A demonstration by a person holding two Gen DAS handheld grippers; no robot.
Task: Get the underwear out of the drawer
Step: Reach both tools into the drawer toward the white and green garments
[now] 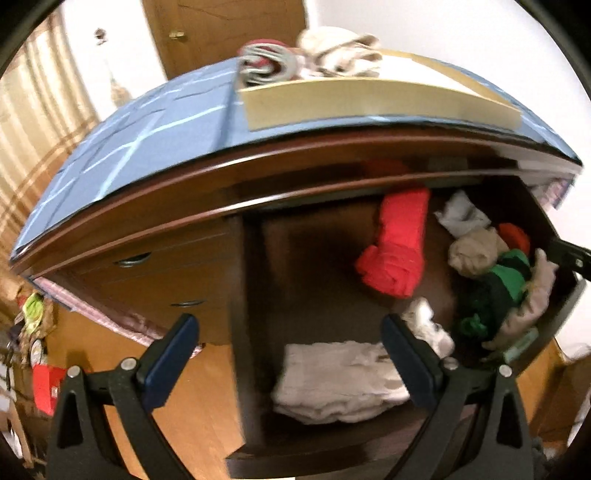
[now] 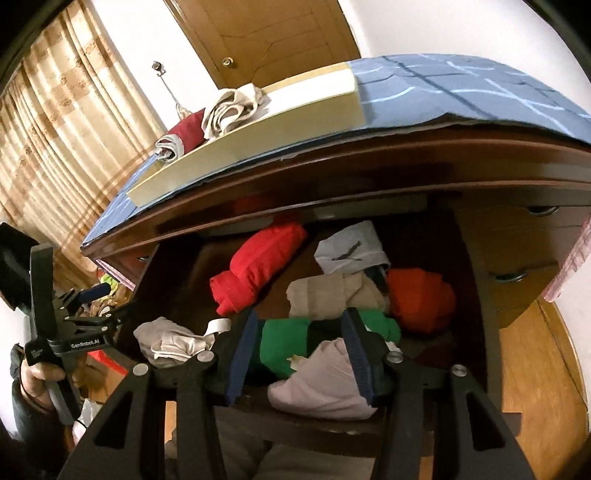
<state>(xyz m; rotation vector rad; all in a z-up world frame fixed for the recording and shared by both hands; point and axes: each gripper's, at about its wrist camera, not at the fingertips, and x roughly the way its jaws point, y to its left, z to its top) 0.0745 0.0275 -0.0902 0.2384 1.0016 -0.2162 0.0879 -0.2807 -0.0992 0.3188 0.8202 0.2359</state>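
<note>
Behind the dresser I see a wooden door and striped curtains. On the dresser top lies a blue cloth with a pale tray that holds some rolled garments.

Its drawer is pulled out and full of underwear: a red roll, a green and black piece, a pale pink piece at the front edge, a beige one and an orange one.

I judge that I am in the reaching step, nothing is taken yet. My right gripper hangs over the front of the drawer, its jaws about half apart and empty, with the green and pink pieces between and below them. My left gripper is wide open and empty, near the folded white piece.

Next I must lower the right jaws around one piece only and close. The pieces lie on each other, so a neighbour may come up too, and the dresser top overhangs the back.
</note>
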